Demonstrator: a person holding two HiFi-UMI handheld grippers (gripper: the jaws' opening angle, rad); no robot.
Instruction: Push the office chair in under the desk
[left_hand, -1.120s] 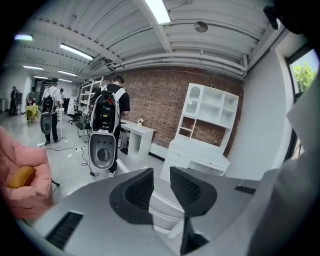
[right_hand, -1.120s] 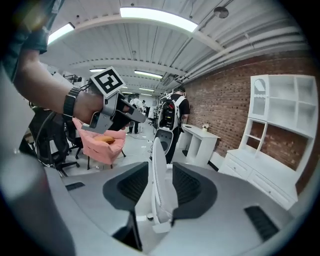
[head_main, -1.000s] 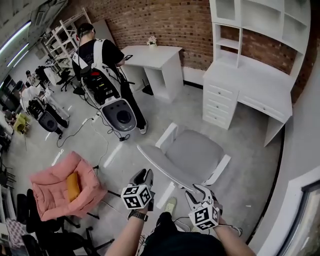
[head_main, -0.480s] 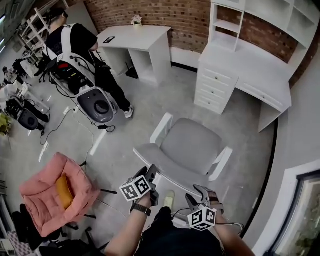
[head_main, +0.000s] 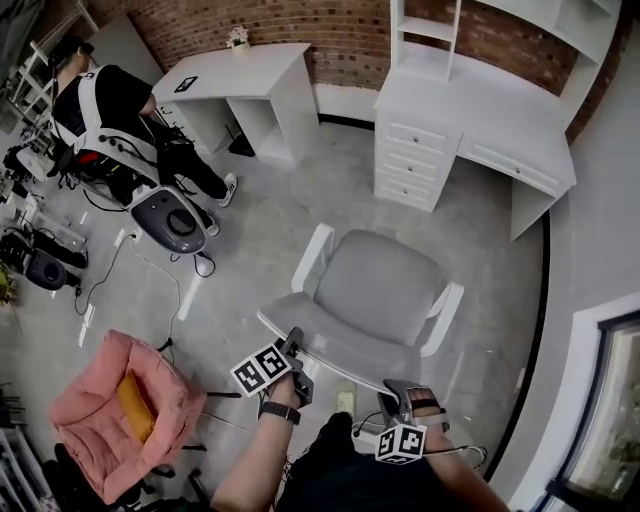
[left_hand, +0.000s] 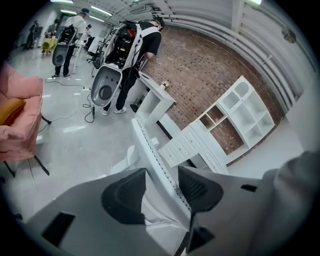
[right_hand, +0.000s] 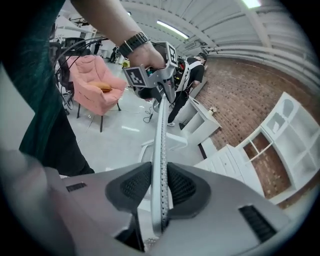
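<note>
The office chair has a grey seat (head_main: 380, 285), white armrests and a grey backrest (head_main: 335, 348) nearest me. It faces the white desk (head_main: 520, 150) with drawers and a hutch, about a chair's length away. My left gripper (head_main: 288, 352) straddles the backrest's top edge (left_hand: 152, 155). Its jaws are opening, with a gap beside the left pad (left_hand: 125, 196). My right gripper (head_main: 398, 398) is at the backrest's other end. Its jaws are closing, and both pads (right_hand: 134, 186) press on the thin edge (right_hand: 160, 150). The left gripper (right_hand: 161, 89) and its hand show farther along that edge.
A smaller white desk (head_main: 240, 85) stands at the back left. A person (head_main: 110, 105) with backpack equipment stands at far left, with cables (head_main: 150, 262) on the floor. A pink armchair (head_main: 120, 400) sits at my left. A wall and window (head_main: 610, 400) are at the right.
The view has moved toward the desk, with the chair a little nearer to it. My left gripper has come up onto the backrest's edge. The right gripper stays at the backrest's right end.
</note>
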